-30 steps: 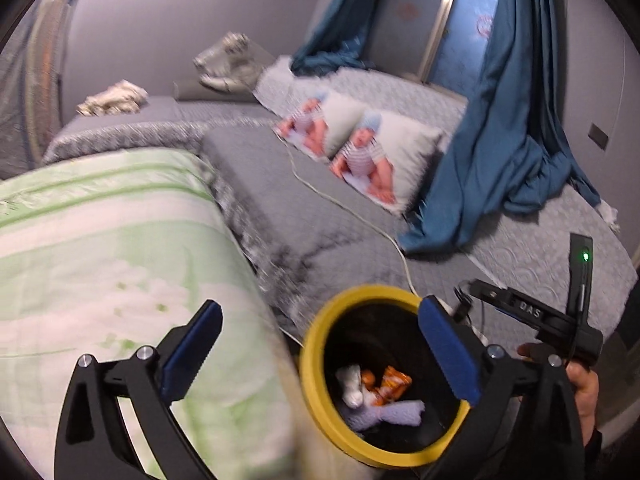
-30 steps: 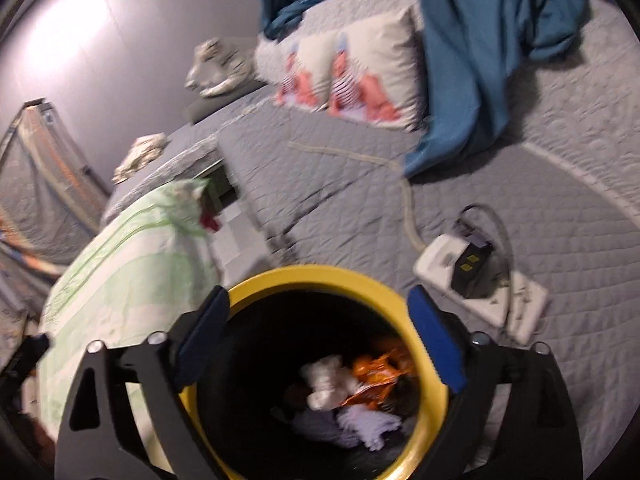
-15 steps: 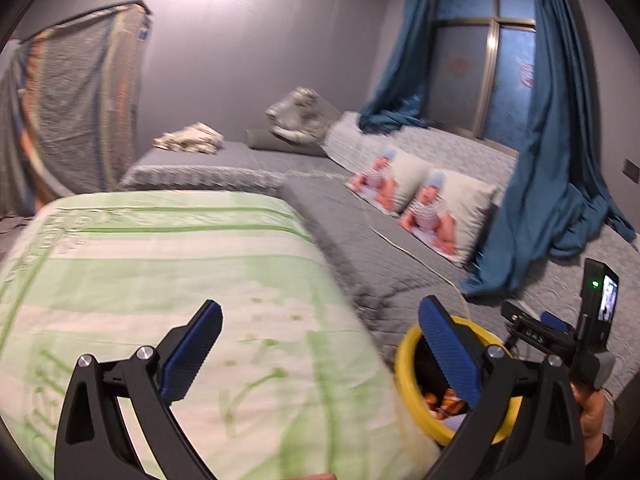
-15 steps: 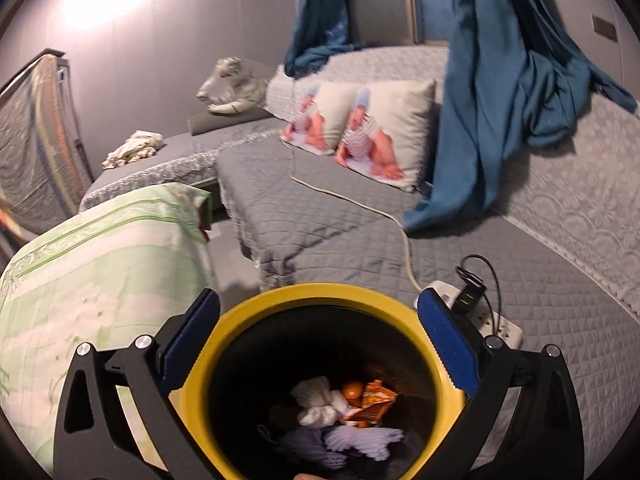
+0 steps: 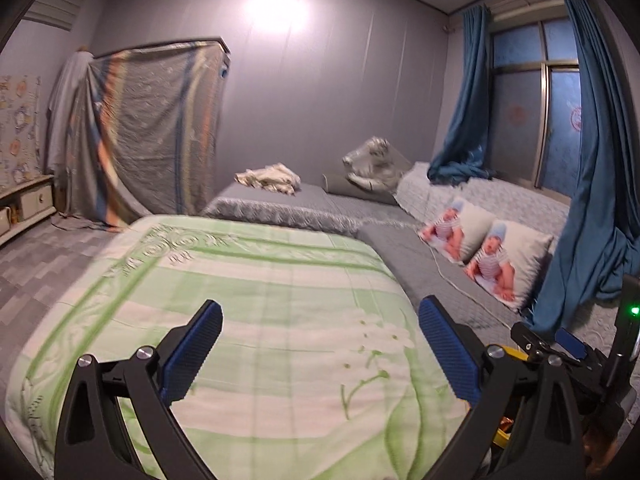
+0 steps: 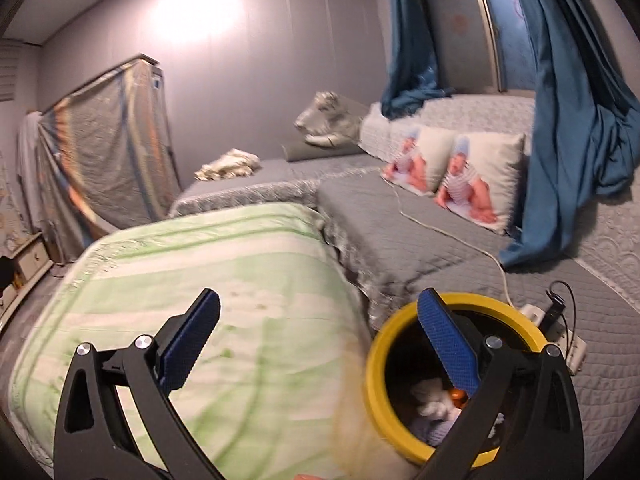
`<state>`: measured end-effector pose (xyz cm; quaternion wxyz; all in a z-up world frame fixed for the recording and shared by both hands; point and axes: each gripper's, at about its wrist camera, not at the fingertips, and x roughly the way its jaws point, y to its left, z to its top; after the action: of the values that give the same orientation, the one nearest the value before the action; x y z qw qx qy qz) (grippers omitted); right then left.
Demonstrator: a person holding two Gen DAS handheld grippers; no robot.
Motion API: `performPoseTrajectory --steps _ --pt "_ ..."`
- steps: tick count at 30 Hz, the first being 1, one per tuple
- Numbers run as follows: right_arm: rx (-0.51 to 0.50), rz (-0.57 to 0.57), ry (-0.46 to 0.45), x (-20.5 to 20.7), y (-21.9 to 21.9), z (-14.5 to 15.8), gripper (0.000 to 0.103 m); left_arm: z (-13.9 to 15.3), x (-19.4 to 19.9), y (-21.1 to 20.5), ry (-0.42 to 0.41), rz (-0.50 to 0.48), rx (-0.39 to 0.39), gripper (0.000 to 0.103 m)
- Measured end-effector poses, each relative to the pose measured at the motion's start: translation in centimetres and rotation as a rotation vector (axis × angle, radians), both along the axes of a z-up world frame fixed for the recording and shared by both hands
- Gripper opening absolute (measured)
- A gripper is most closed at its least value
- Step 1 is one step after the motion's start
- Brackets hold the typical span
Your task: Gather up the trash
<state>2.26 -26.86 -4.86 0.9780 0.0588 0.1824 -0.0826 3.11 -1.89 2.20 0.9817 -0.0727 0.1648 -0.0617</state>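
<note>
Right wrist view: right gripper [image 6: 318,344] wide, empty, above green quilt [image 6: 224,280] beside yellow bin [image 6: 456,376] of trash [image 6: 434,404].

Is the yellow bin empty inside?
No, in the right wrist view the yellow bin already holds trash: crumpled white bits and something orange sit at its dark bottom.

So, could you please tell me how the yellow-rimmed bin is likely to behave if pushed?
The yellow-rimmed bin probably slides or tips easily: it sits on soft grey quilting. It likely feels light, holding only crumpled trash.
</note>
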Motion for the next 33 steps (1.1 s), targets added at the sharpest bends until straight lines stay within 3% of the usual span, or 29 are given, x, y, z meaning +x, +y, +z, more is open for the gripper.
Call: performPoseTrajectory --steps 6,13,33 --pt "-0.006 0.049 -0.061 -1.7 2.9 1.4 0.095 1.0 -2.2 1.2 -0.064 0.046 0.034 0.095" --pt "-0.01 0.059 -0.088 -2.4 4.4 0.8 0.095 0.0 -2.6 0.9 -0.049 0.038 0.046 0.095" --pt "0.006 0.049 -0.054 -1.7 3.6 -0.6 0.095 -1.2 -2.3 0.5 -0.033 0.034 0.043 0.095"
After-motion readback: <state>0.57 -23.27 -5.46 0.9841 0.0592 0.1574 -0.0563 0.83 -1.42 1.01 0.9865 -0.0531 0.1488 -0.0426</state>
